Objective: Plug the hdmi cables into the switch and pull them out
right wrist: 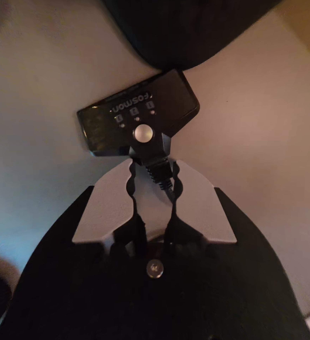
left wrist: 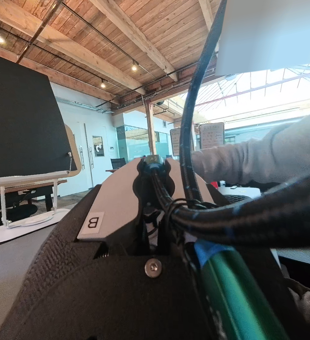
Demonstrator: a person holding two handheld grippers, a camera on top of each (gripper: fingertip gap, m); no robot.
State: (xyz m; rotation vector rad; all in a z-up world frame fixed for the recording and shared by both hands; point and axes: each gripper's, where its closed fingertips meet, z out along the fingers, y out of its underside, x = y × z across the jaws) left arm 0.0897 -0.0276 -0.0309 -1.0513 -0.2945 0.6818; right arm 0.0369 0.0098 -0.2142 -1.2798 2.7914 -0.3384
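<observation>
In the left wrist view my left gripper (left wrist: 153,163) is tilted upward and shut on the plug of a black braided HDMI cable (left wrist: 153,158). The plug tip sticks out past the fingertips. The cable (left wrist: 187,147) runs back between the jaws and loops up and to the right. In the right wrist view my right gripper (right wrist: 154,162) is closed around the narrow cable end of the black HDMI switch (right wrist: 137,114), which lies on a pale table (right wrist: 242,128). The switch has a round silver button (right wrist: 143,133). Its ports are hidden.
A black panel (left wrist: 21,119) on a white stand (left wrist: 21,226) stands at the left. A person's grey sleeve (left wrist: 251,161) reaches in from the right. A green tube (left wrist: 233,287) lies close to the camera. A dark rounded shape (right wrist: 187,27) overhangs the switch.
</observation>
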